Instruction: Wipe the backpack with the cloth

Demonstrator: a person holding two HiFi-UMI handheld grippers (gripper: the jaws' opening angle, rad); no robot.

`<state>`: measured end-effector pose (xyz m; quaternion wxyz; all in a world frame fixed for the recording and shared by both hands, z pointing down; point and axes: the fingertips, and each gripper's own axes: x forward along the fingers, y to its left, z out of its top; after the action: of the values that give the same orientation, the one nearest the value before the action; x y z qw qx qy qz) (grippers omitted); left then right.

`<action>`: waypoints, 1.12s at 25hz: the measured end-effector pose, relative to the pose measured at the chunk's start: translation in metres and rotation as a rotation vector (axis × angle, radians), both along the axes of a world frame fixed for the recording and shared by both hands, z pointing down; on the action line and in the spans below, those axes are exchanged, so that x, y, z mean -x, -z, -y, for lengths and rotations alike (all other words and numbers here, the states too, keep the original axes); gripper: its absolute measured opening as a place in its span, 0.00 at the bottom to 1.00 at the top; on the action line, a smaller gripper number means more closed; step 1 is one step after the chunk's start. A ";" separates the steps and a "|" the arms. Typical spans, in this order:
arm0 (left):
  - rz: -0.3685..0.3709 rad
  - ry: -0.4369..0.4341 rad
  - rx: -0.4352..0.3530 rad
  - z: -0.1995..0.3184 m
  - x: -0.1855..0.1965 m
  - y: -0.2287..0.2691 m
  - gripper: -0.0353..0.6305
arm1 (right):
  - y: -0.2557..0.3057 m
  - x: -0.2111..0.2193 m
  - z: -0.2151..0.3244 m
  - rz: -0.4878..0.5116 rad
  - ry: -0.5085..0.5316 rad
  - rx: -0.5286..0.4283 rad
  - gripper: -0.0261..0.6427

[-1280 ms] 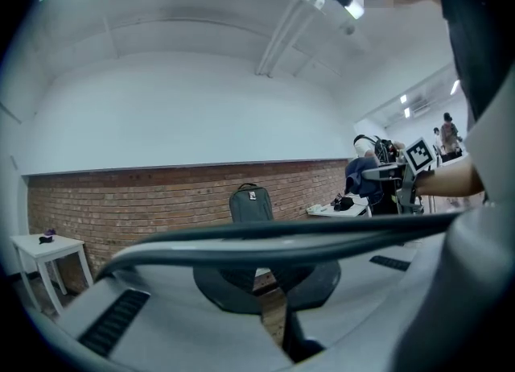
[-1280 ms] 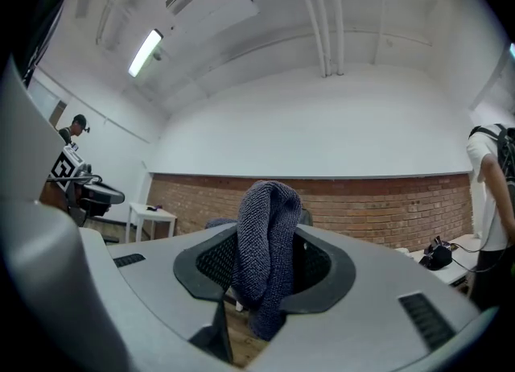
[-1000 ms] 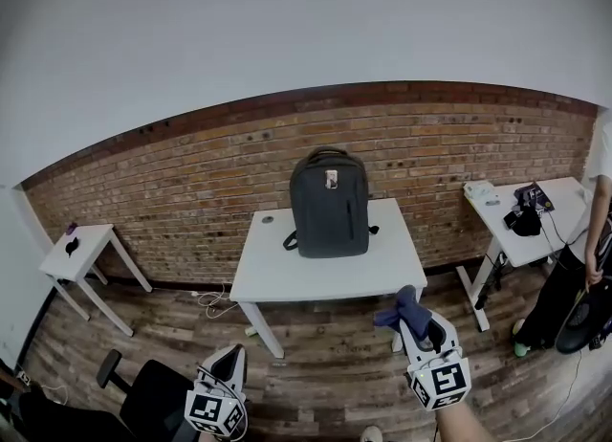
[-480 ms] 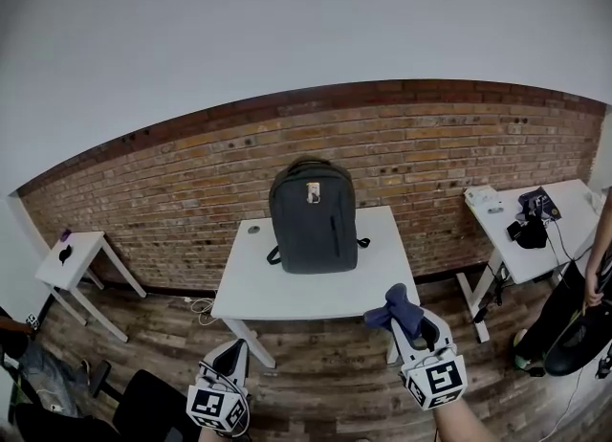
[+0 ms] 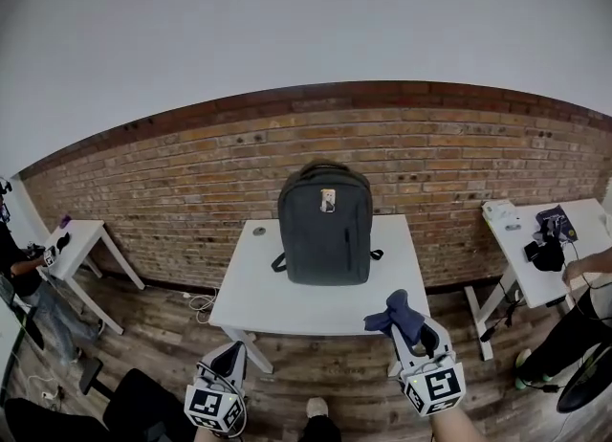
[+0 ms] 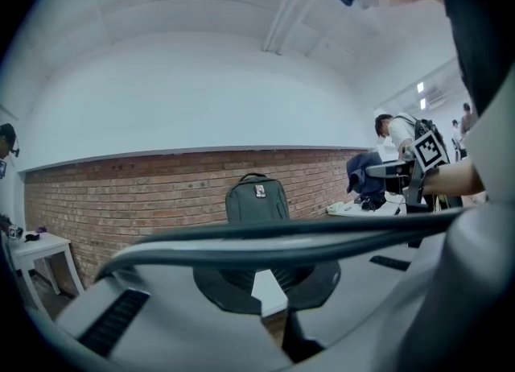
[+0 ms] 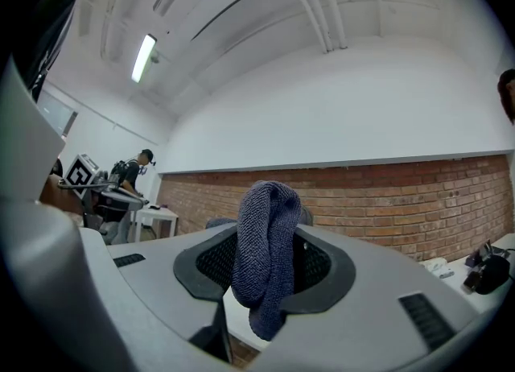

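Note:
A dark grey backpack stands upright at the back of a white table, against the brick wall. My right gripper hovers at the table's front right corner, shut on a dark blue cloth that bunches up above its jaws. In the right gripper view the cloth fills the gap between the jaws and hides most of the backpack. My left gripper hangs low in front of the table's left side, jaws together and nothing in them. The left gripper view shows the backpack straight ahead.
A small white side table stands at the far left with a person beside it. Another white table with dark items is at the right, and a second person stands there. A black chair sits at lower left. The floor is wooden.
The table and backpack have come nearer and look larger. Both grippers keep their places low in the view, the cloth still held. A person has come into view at the far left.

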<state>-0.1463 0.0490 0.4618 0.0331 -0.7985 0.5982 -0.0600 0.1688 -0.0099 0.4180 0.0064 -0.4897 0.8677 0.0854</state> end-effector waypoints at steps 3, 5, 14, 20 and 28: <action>0.002 -0.011 0.003 0.028 0.007 -0.004 0.05 | -0.005 0.013 0.024 -0.017 0.001 0.012 0.23; 0.004 -0.019 -0.001 0.046 0.013 -0.006 0.05 | -0.008 0.021 0.043 -0.024 -0.003 0.016 0.24; -0.051 -0.064 0.009 0.158 0.057 -0.011 0.05 | -0.012 0.062 0.138 -0.034 -0.043 0.039 0.24; -0.051 -0.137 -0.020 0.233 0.070 0.002 0.05 | 0.002 0.078 0.188 -0.039 -0.109 0.014 0.24; -0.042 -0.224 -0.007 0.292 0.068 0.001 0.05 | -0.002 0.082 0.226 -0.031 -0.182 0.023 0.24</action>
<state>-0.2146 -0.2427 0.4613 0.0296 -0.8614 0.5058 -0.0371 0.0864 -0.2357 0.4199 -0.0206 -0.5650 0.8206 0.0833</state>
